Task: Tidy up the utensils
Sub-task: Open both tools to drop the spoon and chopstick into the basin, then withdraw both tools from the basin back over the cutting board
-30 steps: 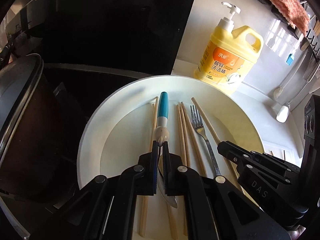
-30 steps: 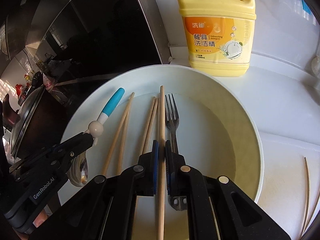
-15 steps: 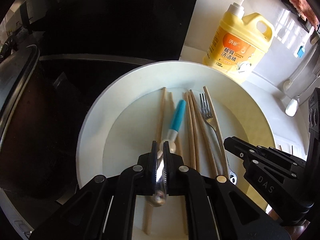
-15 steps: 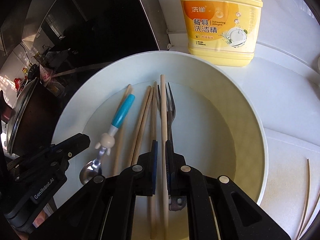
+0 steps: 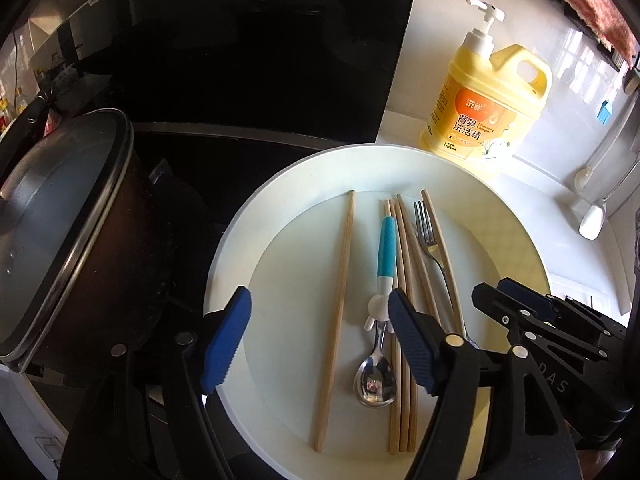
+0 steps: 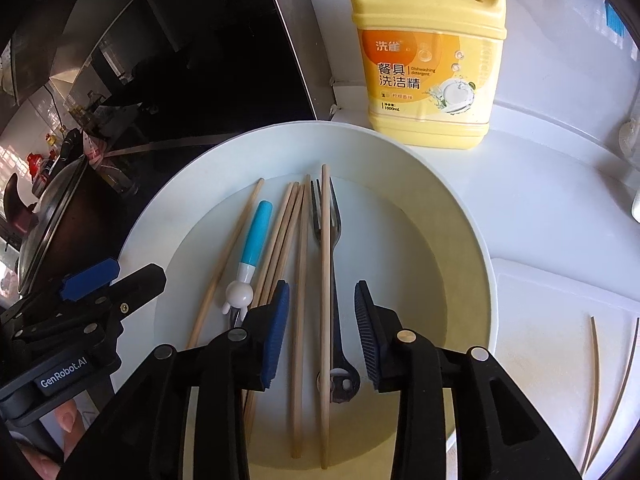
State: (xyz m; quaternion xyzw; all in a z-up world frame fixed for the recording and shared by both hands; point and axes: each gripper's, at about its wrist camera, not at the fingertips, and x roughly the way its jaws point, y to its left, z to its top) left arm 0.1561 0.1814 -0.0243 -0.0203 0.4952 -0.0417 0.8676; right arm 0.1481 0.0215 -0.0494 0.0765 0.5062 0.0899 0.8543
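Observation:
A large white plate [image 5: 500, 216] [image 6: 440, 200] holds several wooden chopsticks [image 5: 338, 304] [image 6: 326, 280], a steel fork [image 5: 428, 236] [image 6: 336, 224] and a spoon with a teal handle [image 5: 386, 252] [image 6: 256, 236]. My left gripper [image 5: 320, 340] is open and empty above the plate, with one loose chopstick and the spoon lying between its fingers. My right gripper [image 6: 322, 332] is open and empty over two chopsticks and the fork handle. Each gripper shows at the edge of the other's view.
A yellow dish-soap jug [image 5: 486, 108] [image 6: 432, 60] stands behind the plate on the white counter. A dark pot with a lid [image 5: 60, 216] sits on the black cooktop to the left. A white board [image 6: 560, 340] lies right of the plate.
Both grippers have opened. The left let go of the spoon and the right let go of a chopstick; both now lie on the plate. Both grippers have drawn back a little.

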